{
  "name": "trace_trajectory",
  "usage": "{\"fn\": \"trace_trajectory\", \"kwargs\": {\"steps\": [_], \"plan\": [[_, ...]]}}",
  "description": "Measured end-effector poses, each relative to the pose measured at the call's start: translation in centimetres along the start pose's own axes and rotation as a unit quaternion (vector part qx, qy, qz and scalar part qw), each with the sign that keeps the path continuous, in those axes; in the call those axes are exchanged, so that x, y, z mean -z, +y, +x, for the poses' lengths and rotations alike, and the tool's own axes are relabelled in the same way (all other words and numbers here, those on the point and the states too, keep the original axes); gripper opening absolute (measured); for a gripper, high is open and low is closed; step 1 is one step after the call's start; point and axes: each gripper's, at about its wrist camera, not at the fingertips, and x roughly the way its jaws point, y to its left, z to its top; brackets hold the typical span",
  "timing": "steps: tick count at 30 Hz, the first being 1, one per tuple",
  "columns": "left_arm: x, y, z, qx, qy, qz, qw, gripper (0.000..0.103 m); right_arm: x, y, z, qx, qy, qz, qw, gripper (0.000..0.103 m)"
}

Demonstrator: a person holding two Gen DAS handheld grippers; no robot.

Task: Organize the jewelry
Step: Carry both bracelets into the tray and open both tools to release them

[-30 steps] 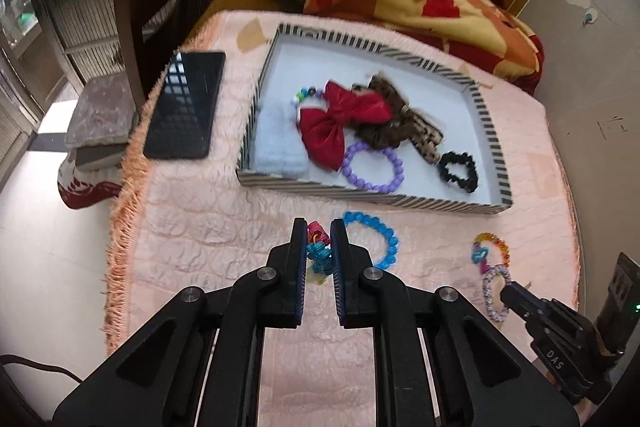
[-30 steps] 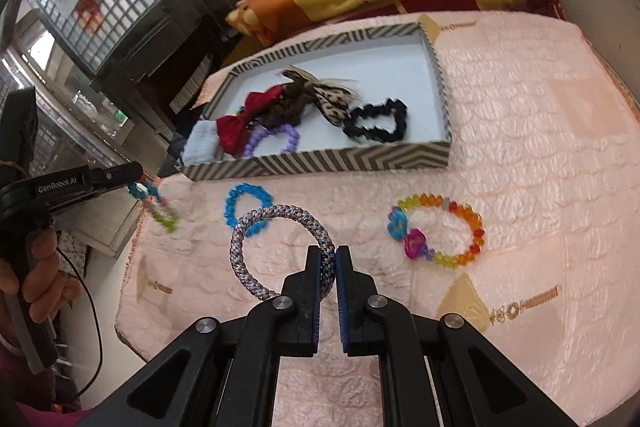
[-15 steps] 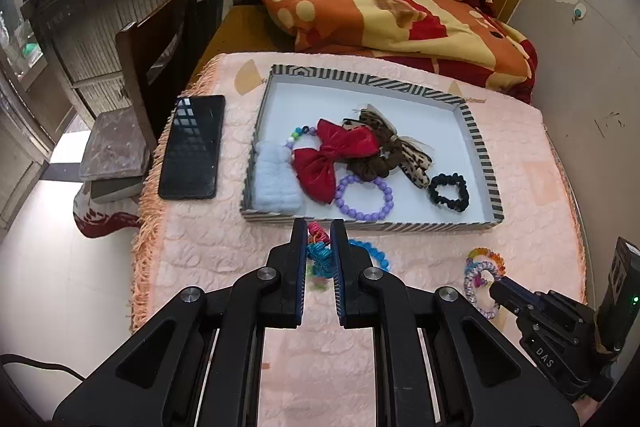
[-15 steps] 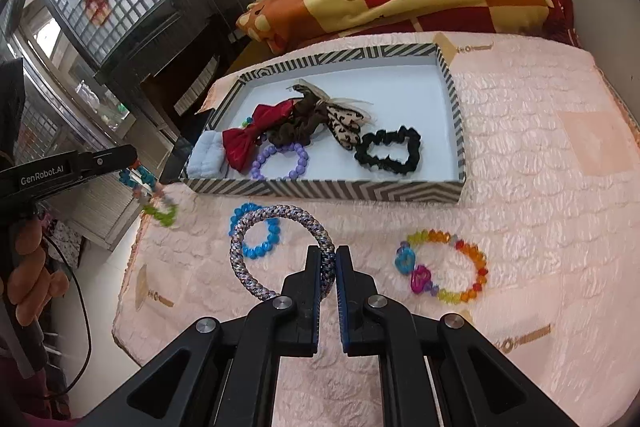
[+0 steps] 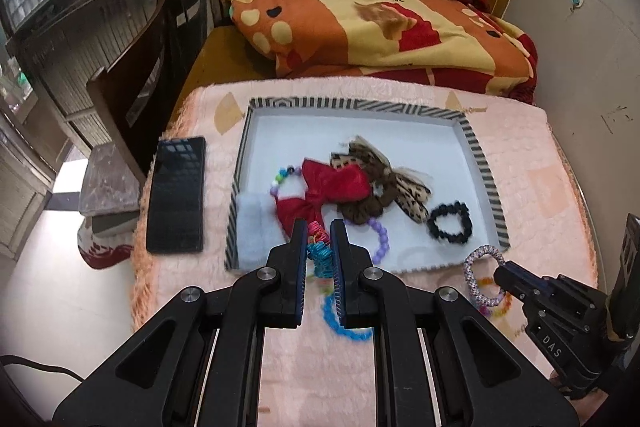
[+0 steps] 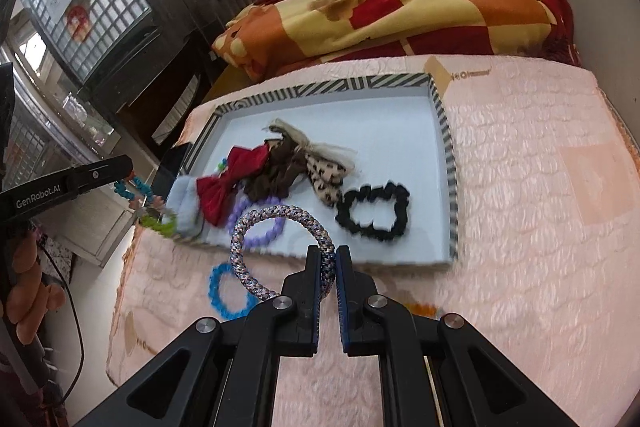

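The left gripper (image 5: 319, 243) pinches a coiled, multicolored bracelet (image 5: 320, 255) at 6 o'clock of the striped tray (image 5: 485, 167). The right gripper (image 6: 328, 261) clamps a braided rope ring (image 6: 280, 251) over the tray's near rim, above a beaded blue bracelet (image 6: 224, 293) on the quilted pink cloth (image 6: 540, 227).

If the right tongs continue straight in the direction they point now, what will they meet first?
Probably the near striped wall of the tray, or they pass just above it. The right tongs hold the braided ring at that edge, and the purple bead bracelet lies just inside. Depth is unclear.
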Motion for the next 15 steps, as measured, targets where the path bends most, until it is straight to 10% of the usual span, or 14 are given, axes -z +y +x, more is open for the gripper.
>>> {"fn": "trace_trajectory", "kwargs": {"steps": [15], "plan": [[-7.4,2.3,6.2,-0.018,0.023,-0.016,0.9994,0.010,-6.2,-2.3,5.9,0.043,0.022,0.016,0.999,0.006]]}}
